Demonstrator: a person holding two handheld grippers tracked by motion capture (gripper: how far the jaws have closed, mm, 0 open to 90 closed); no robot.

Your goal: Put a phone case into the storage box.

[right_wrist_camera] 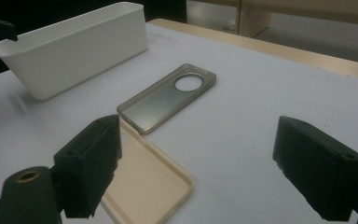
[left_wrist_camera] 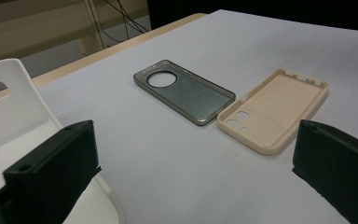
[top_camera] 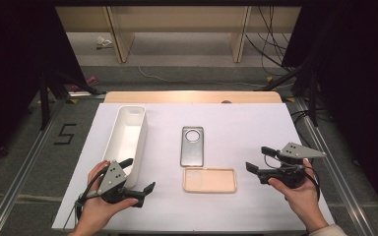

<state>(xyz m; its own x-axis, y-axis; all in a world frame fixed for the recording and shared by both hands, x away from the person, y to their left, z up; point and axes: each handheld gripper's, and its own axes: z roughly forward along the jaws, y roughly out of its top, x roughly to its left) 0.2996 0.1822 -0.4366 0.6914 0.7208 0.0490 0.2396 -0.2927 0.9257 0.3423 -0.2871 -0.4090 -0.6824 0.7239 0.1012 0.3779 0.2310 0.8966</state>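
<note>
A grey see-through phone case (top_camera: 192, 146) (left_wrist_camera: 185, 92) (right_wrist_camera: 167, 98) with a round camera hole lies flat at the table's middle. Just in front of it lies a beige phone case (top_camera: 209, 180) (left_wrist_camera: 276, 109) (right_wrist_camera: 144, 185), inner side up. A long white bin (top_camera: 127, 142) (left_wrist_camera: 9, 116) (right_wrist_camera: 72, 46) stands to the left, nothing inside that I can see. My left gripper (top_camera: 139, 174) (left_wrist_camera: 196, 163) is open by the bin's near end, held in a hand. My right gripper (top_camera: 259, 159) (right_wrist_camera: 196, 163) is open to the right of the beige case, nothing between its jaws.
The white table top (top_camera: 256, 128) has a wooden strip (top_camera: 192, 97) along its far edge. Beyond it are floor, cables (top_camera: 270, 44) and wooden furniture legs (top_camera: 119, 34). Black stand legs (top_camera: 49, 93) rise at both sides.
</note>
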